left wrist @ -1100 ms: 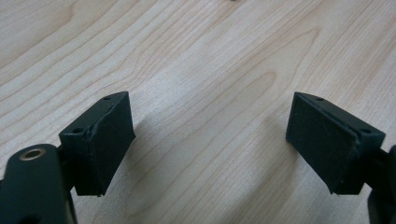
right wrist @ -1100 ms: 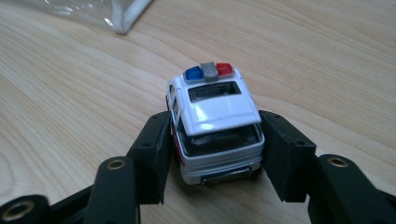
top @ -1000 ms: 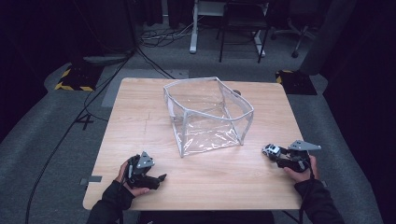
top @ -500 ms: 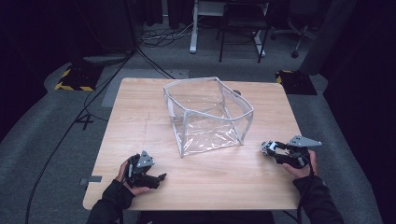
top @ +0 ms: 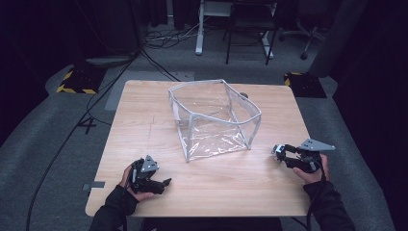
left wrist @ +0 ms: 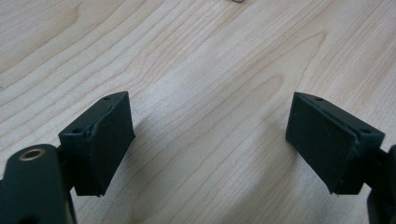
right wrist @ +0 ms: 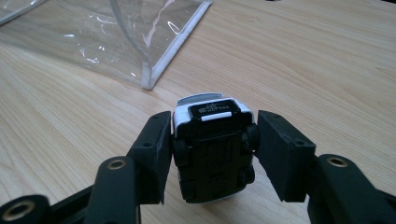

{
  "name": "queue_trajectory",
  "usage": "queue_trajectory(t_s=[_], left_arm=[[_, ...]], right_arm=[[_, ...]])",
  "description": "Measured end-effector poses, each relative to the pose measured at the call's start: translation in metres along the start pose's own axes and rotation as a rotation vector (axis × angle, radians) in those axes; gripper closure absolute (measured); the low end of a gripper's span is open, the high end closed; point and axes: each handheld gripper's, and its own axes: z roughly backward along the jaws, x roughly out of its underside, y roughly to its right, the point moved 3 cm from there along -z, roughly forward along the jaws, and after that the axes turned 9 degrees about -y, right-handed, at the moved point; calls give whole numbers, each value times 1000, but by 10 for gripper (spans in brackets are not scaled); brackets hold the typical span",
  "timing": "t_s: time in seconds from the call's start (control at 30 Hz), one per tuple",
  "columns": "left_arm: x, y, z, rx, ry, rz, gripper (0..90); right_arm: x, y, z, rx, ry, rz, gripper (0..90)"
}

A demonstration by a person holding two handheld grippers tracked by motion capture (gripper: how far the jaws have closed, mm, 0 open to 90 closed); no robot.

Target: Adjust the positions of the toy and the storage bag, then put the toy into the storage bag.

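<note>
High view: wooden desk point(top: 144, 125) with a clear plastic bag point(top: 214, 118) standing open near the middle, toward the far edge, white-trimmed along its seams. Left claw point(top: 166, 183) low near the near-left corner, held in a gloved left hand point(top: 132, 180), jaws pointing right along the near edge. Right claw point(top: 279, 151) near the right edge, held in the right hand point(top: 310, 168), grey plate on top, jaws pointing left toward the bag's near-right corner. Something small and pale between those jaws, too small here to make out. Dark floor all round, cables point(top: 159, 36) and chair legs beyond the far edge.

Left gripper view: left claw point(left wrist: 210, 140) released, jaws spread wide, nothing but bare wood grain between them. Black pads point(left wrist: 109, 140) angled outward, just above the desk surface.

Right gripper view: right claw point(right wrist: 210, 149) clenched on a toy car point(right wrist: 212, 149), both pads pressed against its sides at the wheels. Car turned underside up toward the camera, black chassis with a white body edge, a small label near its far end. Bag's white-trimmed corner point(right wrist: 154, 70) on the desk just beyond, apart from the car.
</note>
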Motion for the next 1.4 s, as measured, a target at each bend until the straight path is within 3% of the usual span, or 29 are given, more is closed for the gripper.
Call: queue_trajectory(t_s=[0.6, 1.13, 1.4], left_arm=[[-1, -2, 0, 1, -1, 2, 159], [-1, -1, 0, 2, -1, 7, 157], [-1, -1, 0, 1, -1, 7, 157]], right_arm=[[-7, 0, -2, 9, 5, 0, 471], [-16, 0, 2, -5, 43, -9, 471], [-26, -2, 8, 4, 51, 19, 471]])
